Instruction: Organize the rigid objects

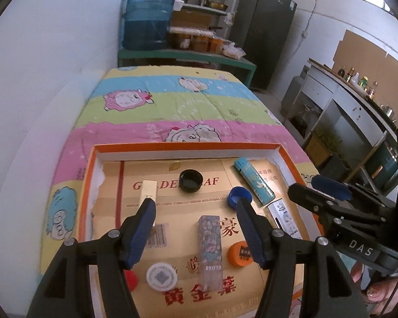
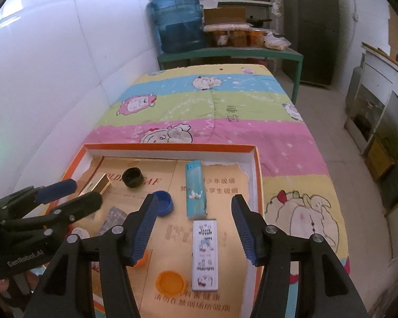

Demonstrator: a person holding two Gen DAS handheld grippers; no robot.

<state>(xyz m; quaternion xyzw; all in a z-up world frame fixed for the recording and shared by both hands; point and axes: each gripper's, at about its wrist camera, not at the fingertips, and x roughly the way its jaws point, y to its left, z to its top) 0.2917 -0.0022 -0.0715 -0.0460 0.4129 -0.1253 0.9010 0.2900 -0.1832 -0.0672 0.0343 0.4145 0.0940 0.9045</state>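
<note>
An orange-rimmed tray [image 1: 185, 147] [image 2: 169, 147] lined with cardboard lies on a quilt. It holds a cream box [image 1: 148, 190] [image 2: 95, 184], a black cap [image 1: 190, 180] [image 2: 132, 177], a blue cap [image 1: 238, 197] [image 2: 163, 202] and a light-blue lighter [image 1: 254, 182] [image 2: 195, 188]. Also in it are a white lighter [image 1: 284, 217] [image 2: 205, 254], a patterned slim box [image 1: 211, 249] [image 2: 112, 218], an orange cap [image 1: 240, 253] [image 2: 171, 282], a white cap [image 1: 161, 275] and a red cap [image 1: 131, 279]. My left gripper [image 1: 196, 206] [image 2: 74, 193] hangs open above the patterned box. My right gripper [image 2: 193, 206] [image 1: 313, 185] hangs open above the white lighter. Neither holds anything.
The striped cartoon quilt [image 1: 188, 111] stretches beyond the tray. A white wall [image 1: 53, 66] runs along the left. Behind stand a blue water jug [image 1: 146, 18], a green bench with jars [image 1: 188, 55] and a dark fridge [image 1: 265, 29]. A counter [image 1: 345, 98] lines the right.
</note>
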